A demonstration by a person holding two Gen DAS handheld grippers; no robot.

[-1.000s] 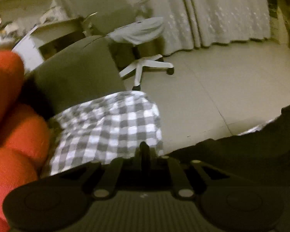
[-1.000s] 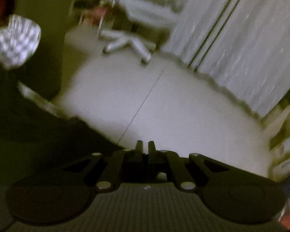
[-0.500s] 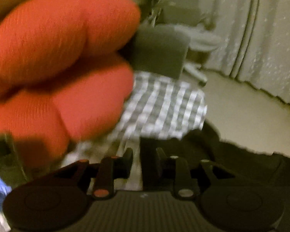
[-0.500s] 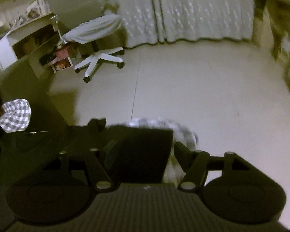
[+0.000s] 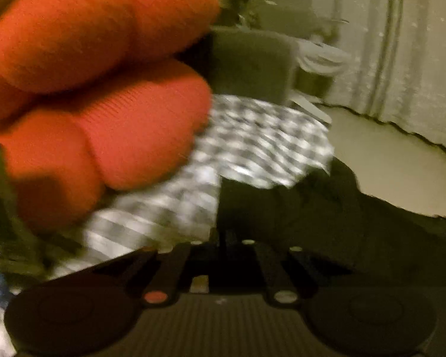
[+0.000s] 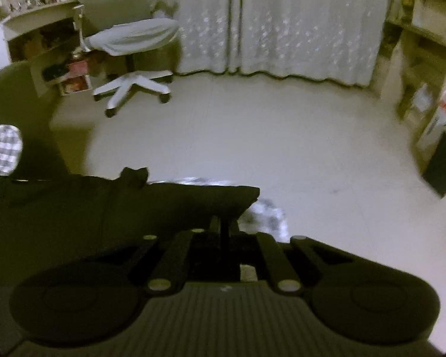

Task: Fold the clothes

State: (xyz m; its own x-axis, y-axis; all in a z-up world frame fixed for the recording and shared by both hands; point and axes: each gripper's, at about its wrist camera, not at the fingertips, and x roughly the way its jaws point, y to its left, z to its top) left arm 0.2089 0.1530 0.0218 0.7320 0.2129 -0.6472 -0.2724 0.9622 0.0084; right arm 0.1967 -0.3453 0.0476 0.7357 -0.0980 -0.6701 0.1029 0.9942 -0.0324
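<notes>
The dark garment [image 6: 110,205] lies spread over checked fabric [image 5: 261,136], its edge pinched at two points by the clenched left gripper [image 5: 224,235] and clenched right gripper [image 6: 224,223], near an orange-gloved hand [image 5: 98,89].

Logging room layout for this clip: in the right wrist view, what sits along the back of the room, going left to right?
Desk with cluttered shelves → white swivel chair → pale curtains → shelving unit.
</notes>
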